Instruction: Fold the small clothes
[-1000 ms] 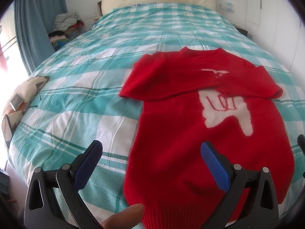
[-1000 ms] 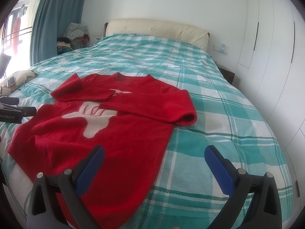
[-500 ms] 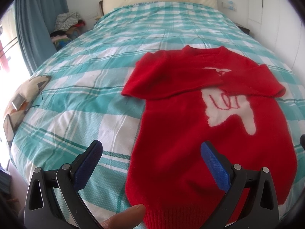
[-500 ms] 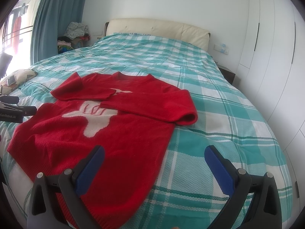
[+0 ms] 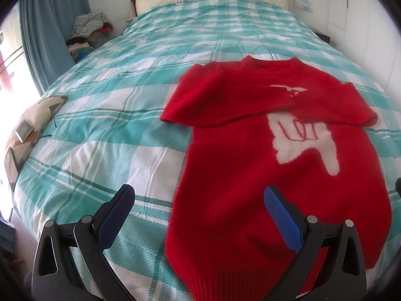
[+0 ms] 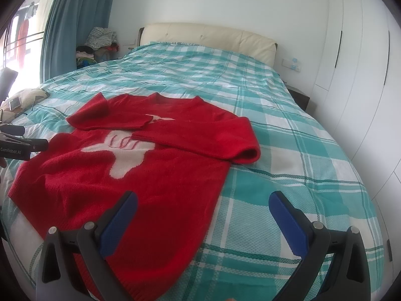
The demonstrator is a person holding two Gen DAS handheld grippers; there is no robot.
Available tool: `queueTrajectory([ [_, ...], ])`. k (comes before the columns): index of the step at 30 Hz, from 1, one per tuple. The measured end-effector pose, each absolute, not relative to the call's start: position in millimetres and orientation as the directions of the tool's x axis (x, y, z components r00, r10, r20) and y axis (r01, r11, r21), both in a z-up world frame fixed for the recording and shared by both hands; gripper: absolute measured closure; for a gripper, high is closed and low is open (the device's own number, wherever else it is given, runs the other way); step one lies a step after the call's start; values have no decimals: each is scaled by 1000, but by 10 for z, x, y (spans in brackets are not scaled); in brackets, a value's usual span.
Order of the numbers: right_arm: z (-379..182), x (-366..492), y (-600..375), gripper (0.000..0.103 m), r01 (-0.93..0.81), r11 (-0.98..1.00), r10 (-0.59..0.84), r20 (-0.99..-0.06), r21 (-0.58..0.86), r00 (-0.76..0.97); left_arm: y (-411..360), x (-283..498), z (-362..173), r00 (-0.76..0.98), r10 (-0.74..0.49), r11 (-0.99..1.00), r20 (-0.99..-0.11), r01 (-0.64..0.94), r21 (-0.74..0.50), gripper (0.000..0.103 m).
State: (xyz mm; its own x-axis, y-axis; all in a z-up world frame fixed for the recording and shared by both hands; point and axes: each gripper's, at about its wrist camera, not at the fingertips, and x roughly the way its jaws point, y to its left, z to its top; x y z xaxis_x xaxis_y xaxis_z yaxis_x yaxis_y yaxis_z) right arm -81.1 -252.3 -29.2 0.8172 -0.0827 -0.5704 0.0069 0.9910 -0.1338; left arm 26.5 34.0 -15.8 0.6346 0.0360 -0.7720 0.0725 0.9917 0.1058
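Red sweater (image 5: 263, 175) flat on bed (image 5: 112, 125), sleeves folded across chest. Left gripper (image 5: 198, 215) and right gripper (image 6: 203, 220) jaws released, empty. Next, probably: pinch hem corners at 6 o'clock, fold evenly toward 12.

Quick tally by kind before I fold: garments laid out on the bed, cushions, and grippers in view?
Red sweater, sleeves folded in: 1
Patterned cushion at the bed's edge: 1
Grippers, both open: 2, left gripper and right gripper
Total: 4
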Motion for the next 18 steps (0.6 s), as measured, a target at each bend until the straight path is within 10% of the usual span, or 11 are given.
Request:
queueTrajectory([
  [12, -273, -914, -2666, 0, 25, 992, -93, -587, -123, 804, 876, 268, -136, 583, -47, 999, -811, 42, -27, 0],
  [18, -433, -1175, -3065, 0, 16, 977, 134, -664, 215, 736, 1197, 116, -411, 457, -227, 973, -860, 78, -216, 0],
])
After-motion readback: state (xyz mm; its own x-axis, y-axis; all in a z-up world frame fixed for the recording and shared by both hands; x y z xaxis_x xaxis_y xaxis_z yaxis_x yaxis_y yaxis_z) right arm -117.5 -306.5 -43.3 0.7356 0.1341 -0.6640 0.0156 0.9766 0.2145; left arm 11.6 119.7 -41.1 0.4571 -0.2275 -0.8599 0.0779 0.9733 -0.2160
